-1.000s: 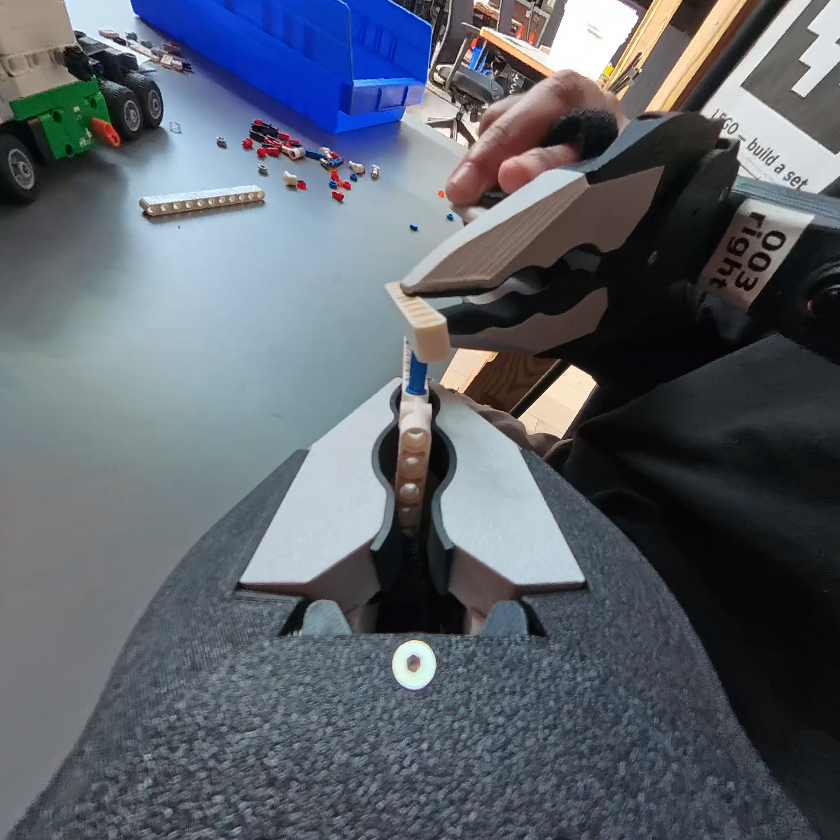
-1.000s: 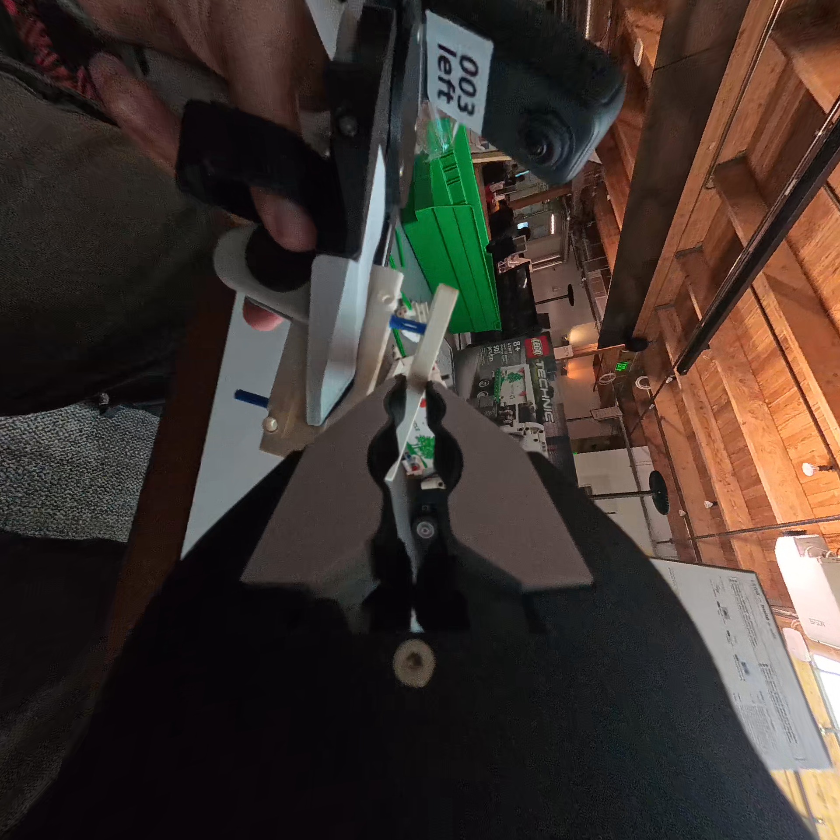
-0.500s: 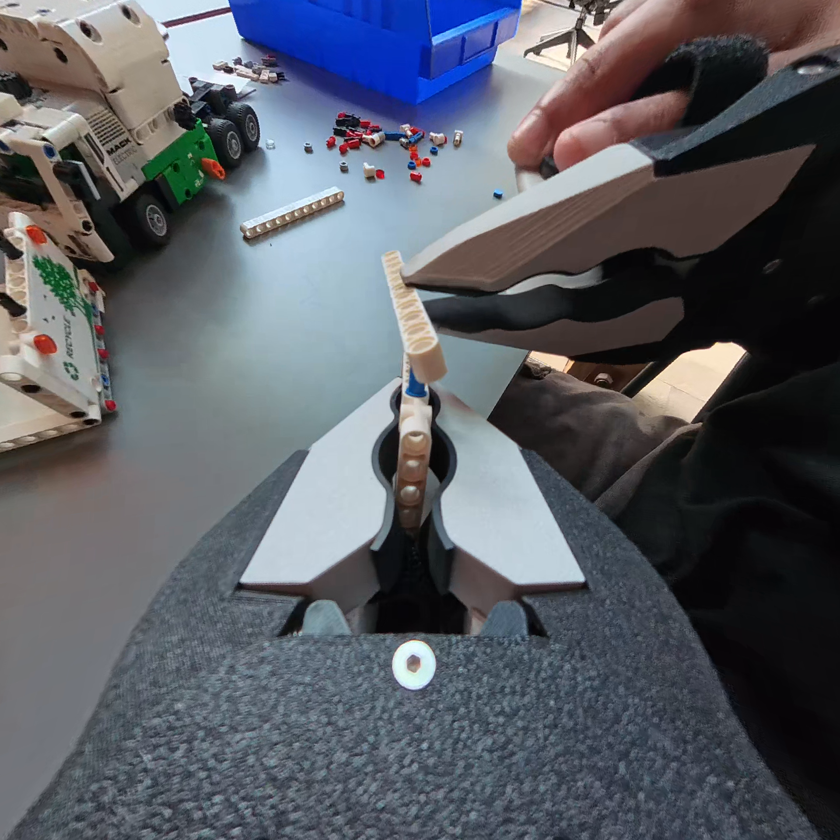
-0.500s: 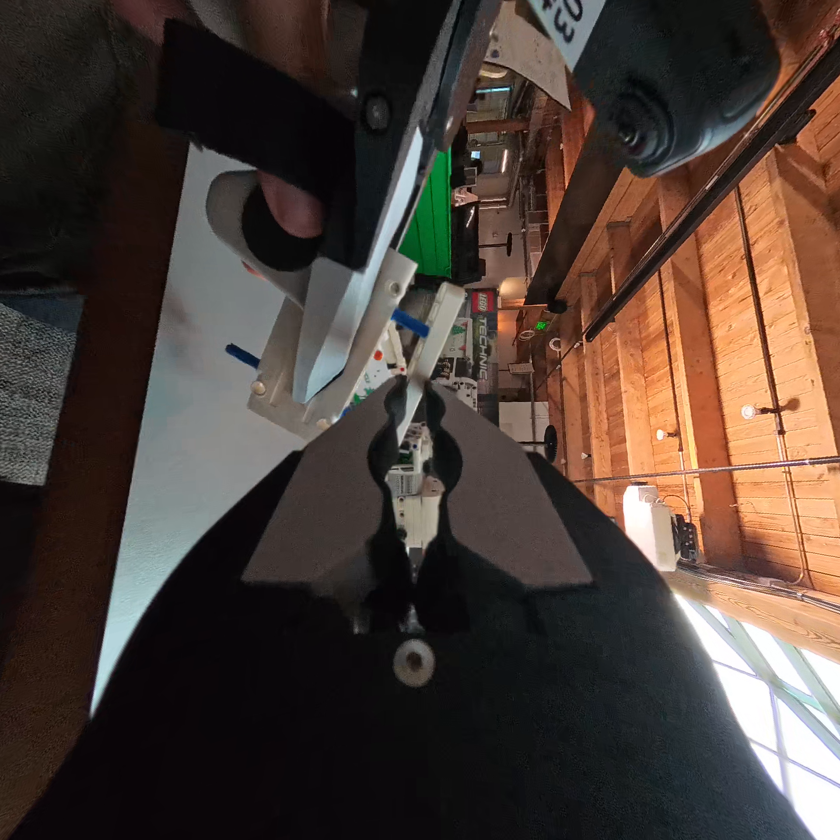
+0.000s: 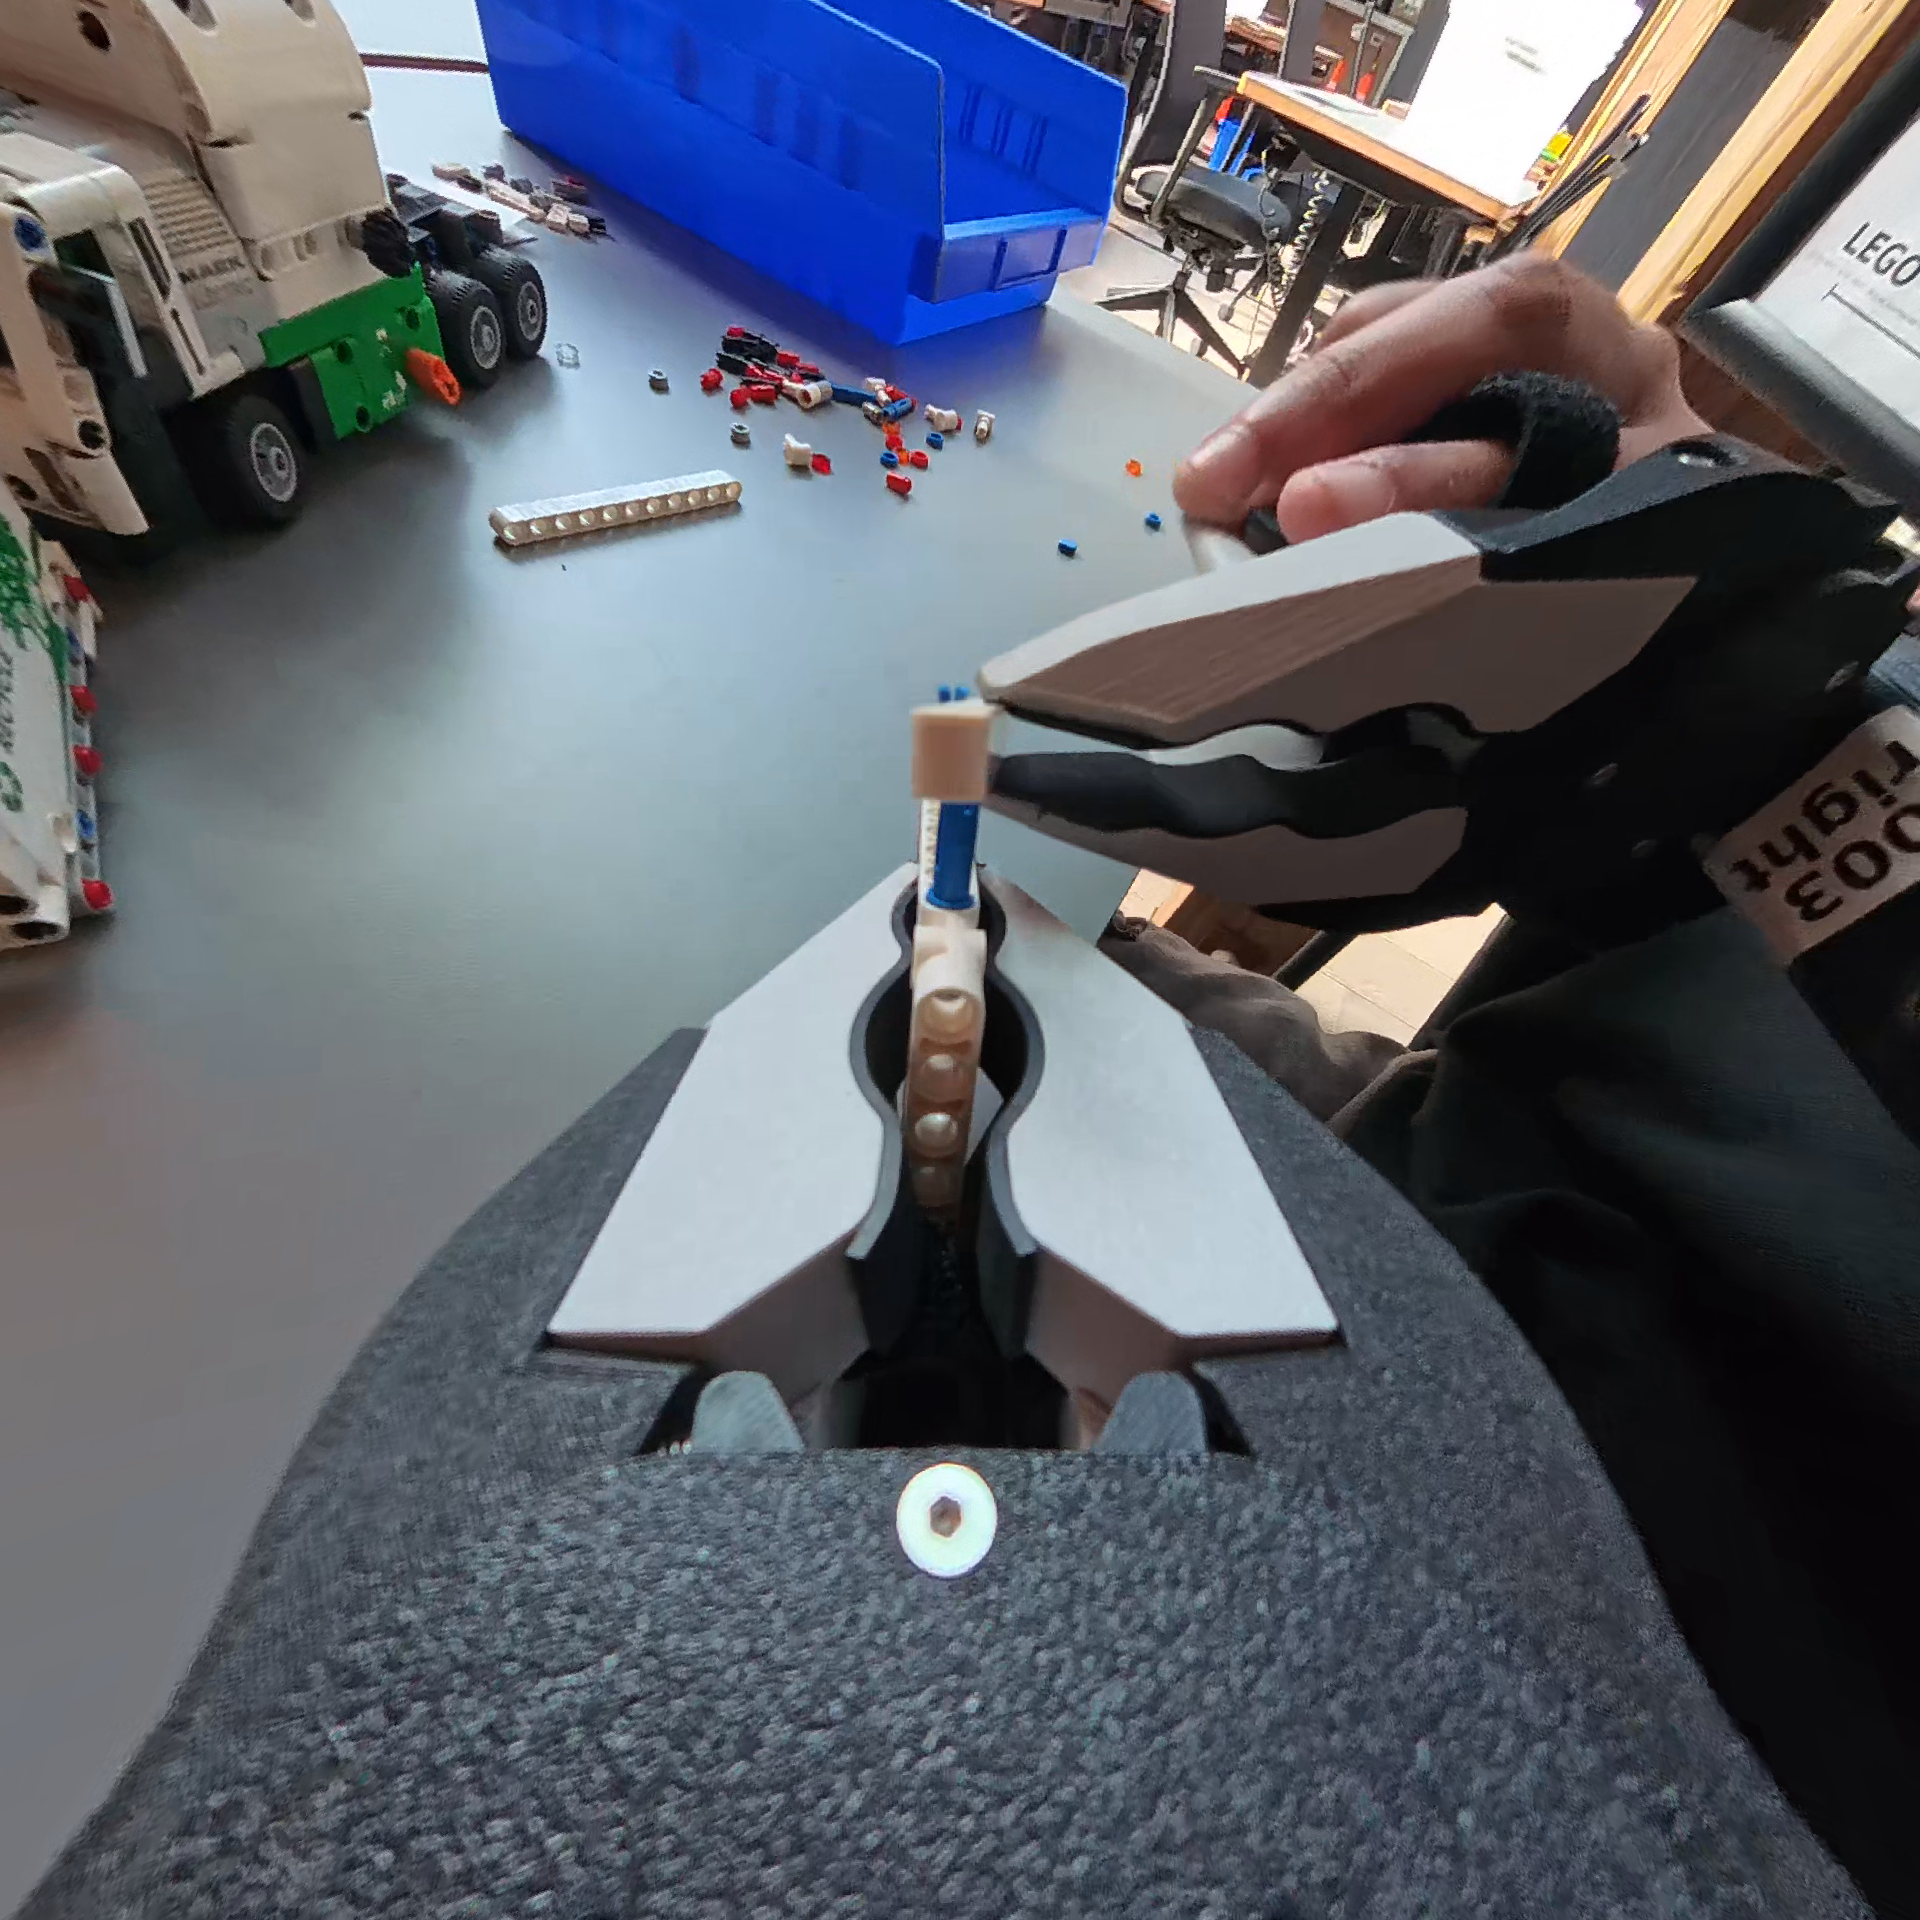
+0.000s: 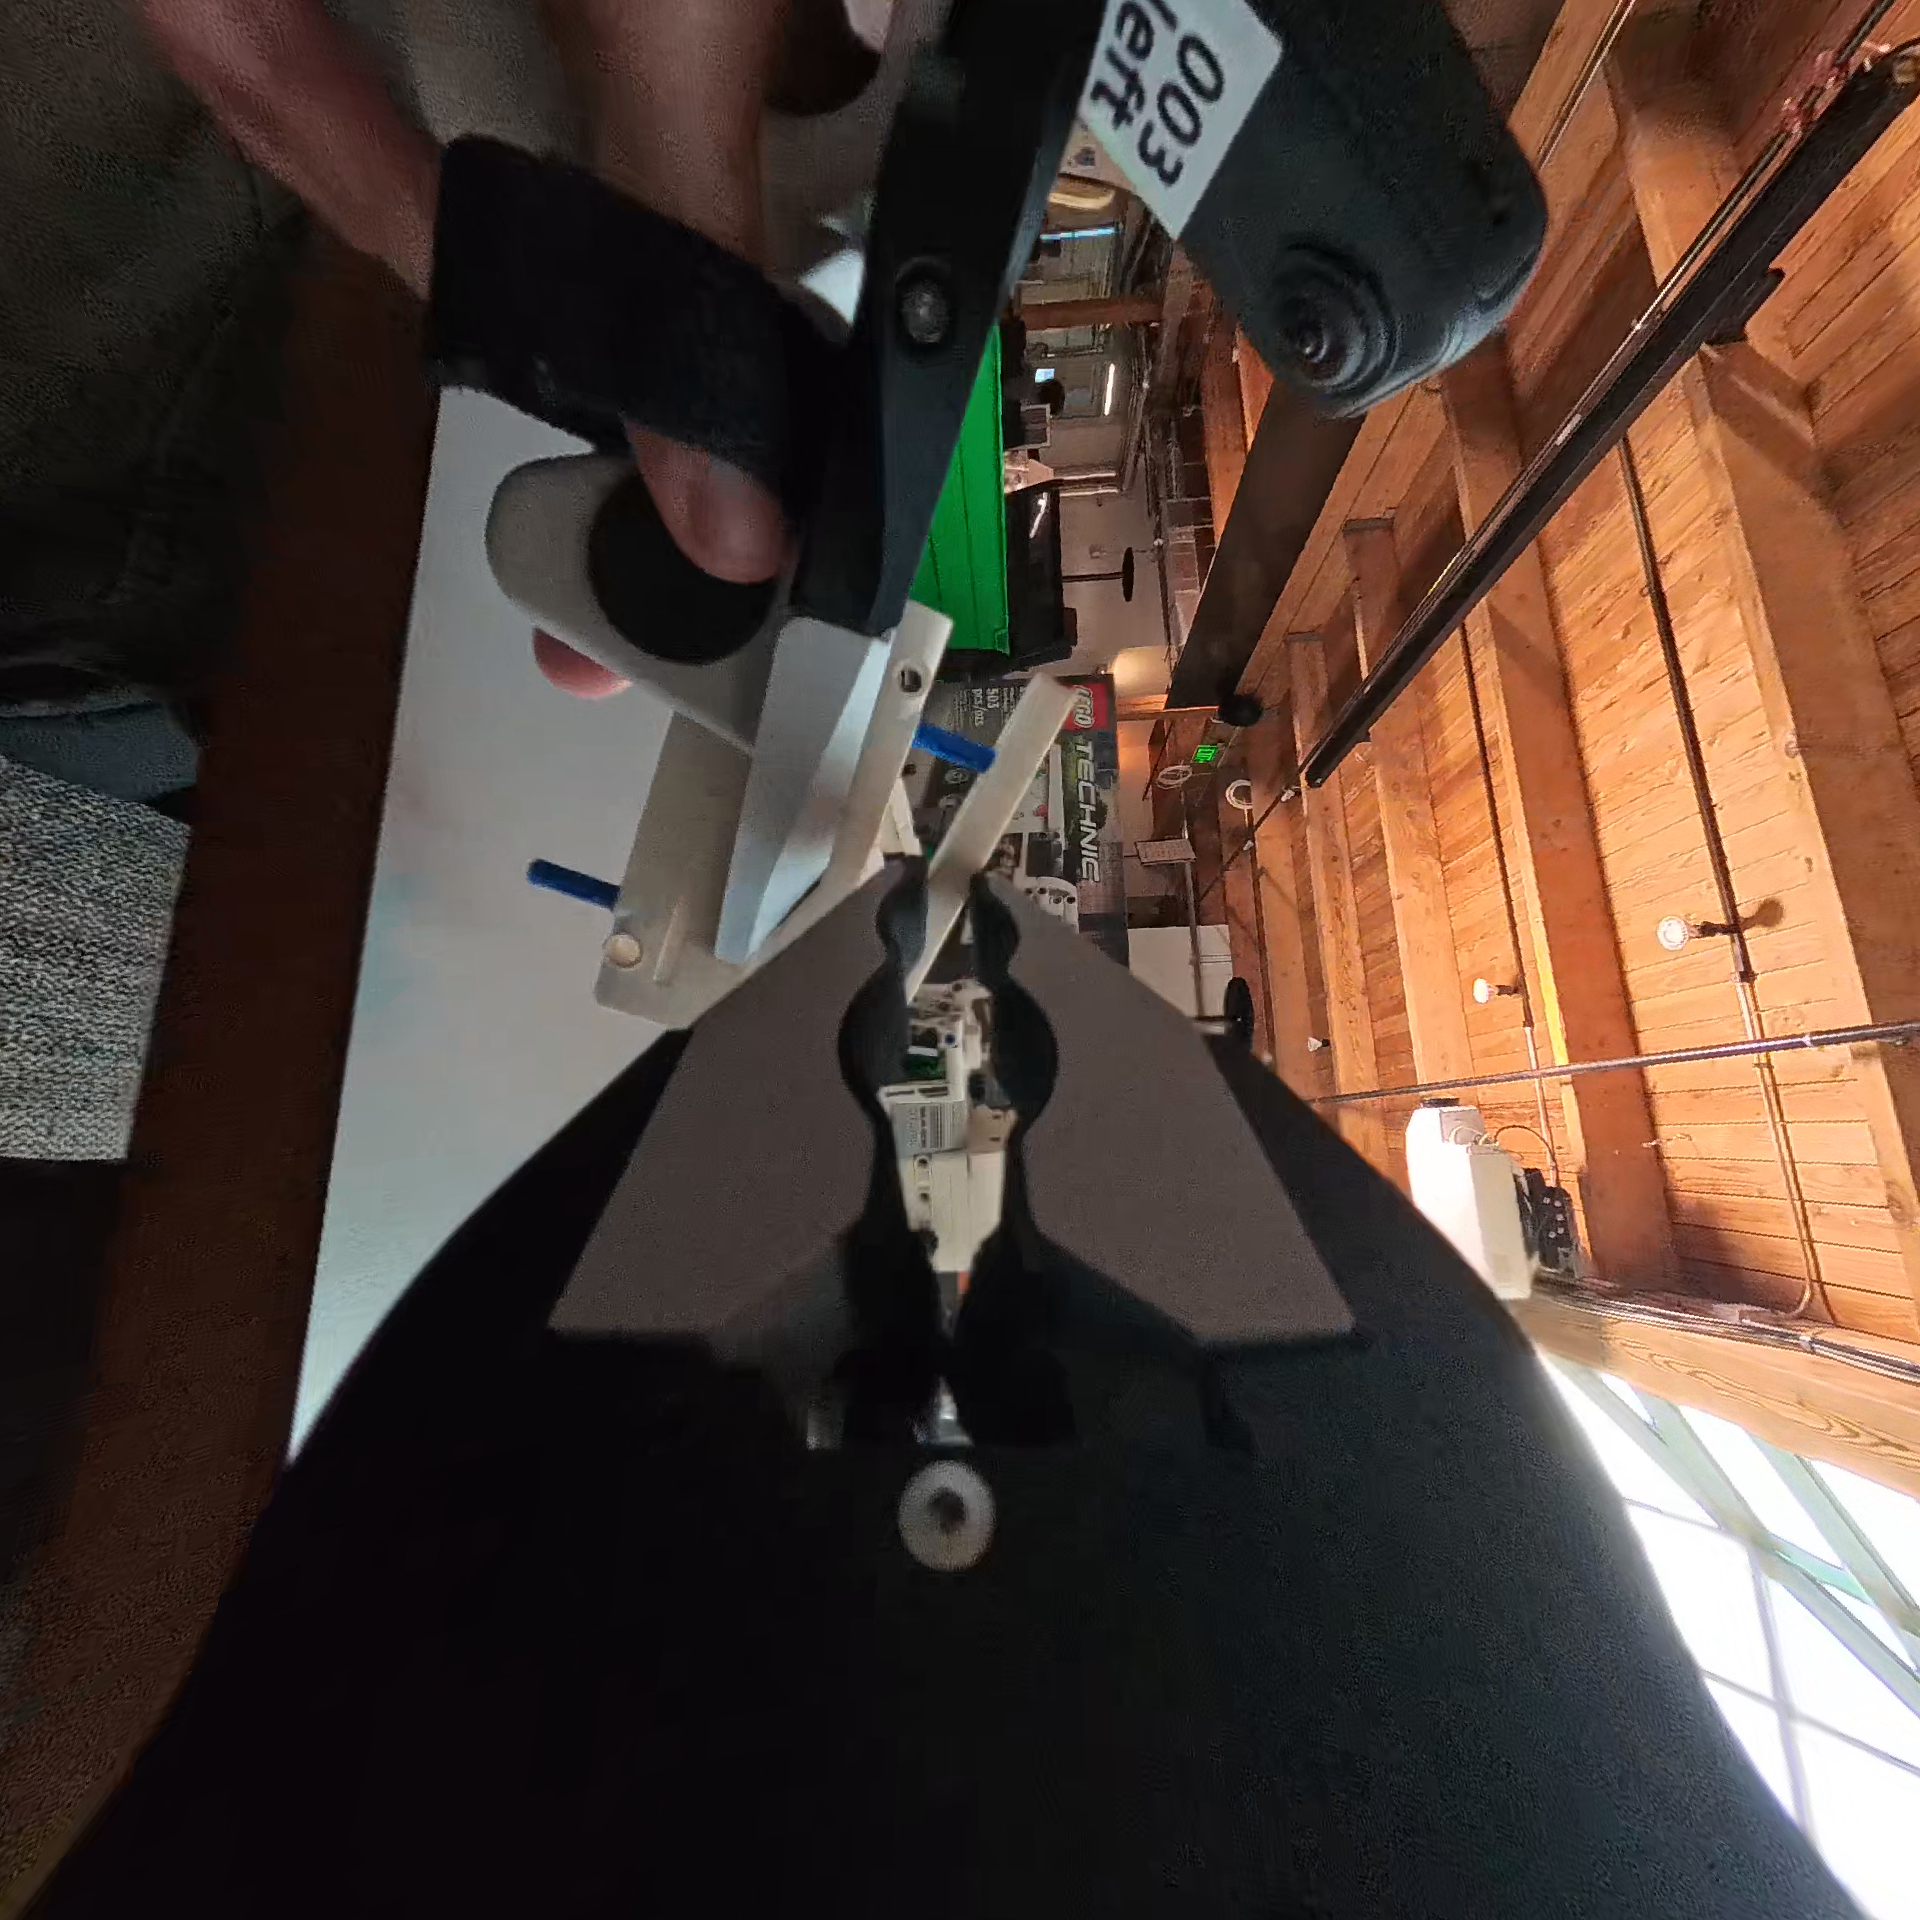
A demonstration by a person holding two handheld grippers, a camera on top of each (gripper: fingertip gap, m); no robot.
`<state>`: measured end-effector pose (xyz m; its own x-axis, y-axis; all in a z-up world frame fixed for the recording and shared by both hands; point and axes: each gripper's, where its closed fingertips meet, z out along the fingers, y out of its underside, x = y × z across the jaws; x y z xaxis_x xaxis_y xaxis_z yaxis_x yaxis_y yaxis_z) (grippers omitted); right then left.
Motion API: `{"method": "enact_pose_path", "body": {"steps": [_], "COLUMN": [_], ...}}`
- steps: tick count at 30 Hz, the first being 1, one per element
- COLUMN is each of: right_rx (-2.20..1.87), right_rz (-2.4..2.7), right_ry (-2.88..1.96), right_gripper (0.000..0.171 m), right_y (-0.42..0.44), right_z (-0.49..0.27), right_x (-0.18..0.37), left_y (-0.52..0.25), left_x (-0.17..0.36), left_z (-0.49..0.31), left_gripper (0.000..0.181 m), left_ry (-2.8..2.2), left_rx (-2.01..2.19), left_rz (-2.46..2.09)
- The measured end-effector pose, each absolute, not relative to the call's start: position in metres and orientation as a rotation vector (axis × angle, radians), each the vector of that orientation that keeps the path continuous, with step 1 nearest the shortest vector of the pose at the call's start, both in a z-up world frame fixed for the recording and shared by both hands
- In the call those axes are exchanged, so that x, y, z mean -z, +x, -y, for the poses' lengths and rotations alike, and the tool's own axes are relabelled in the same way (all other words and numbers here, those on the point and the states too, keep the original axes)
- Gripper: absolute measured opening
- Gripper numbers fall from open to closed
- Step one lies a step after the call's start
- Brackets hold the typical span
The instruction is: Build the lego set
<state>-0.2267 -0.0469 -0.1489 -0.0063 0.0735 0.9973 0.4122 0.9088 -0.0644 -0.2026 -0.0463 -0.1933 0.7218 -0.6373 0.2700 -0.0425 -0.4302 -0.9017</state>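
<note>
Above the grey table [image 5: 416, 935], the left gripper [image 5: 948, 914] is pointing forward, clenched on a tan beam [image 5: 940, 1081] carrying a blue pin [image 5: 951, 857]. The right gripper [image 5: 992, 743] is reaching in sideways from the right, gripping a second tan beam [image 5: 948, 761] at the pin's tip.

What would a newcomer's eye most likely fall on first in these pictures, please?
Front and centre, the left claw is shut on a white beam carrying a blue pin, while the right claw presses a second white beam onto the pin's tip. Behind, a white-and-green truck and a blue bin stand on the grey table.
</note>
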Motion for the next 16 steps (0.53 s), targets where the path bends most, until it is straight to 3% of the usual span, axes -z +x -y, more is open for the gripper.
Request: {"method": "enact_pose_path", "body": {"steps": [1,16], "right_rx": [0.300,0.221], "right_rz": [1.567,1.531], "right_ry": [-0.378,-0.486], "right_gripper": [0.006,0.006], "right_y": [-0.2265,-0.2272], "right_z": [0.0455,0.0423], "right_x": [0.1487,0.1509], "left_y": [-0.2028,-0.1993], "left_x": [0.1954,0.1977], "left_z": [0.0462,0.0438], "left_gripper": [0.000,0.000], "left_ry": [-1.925,-1.904], "left_rx": [0.746,0.775], "left_rz": [-0.525,-0.510]}}
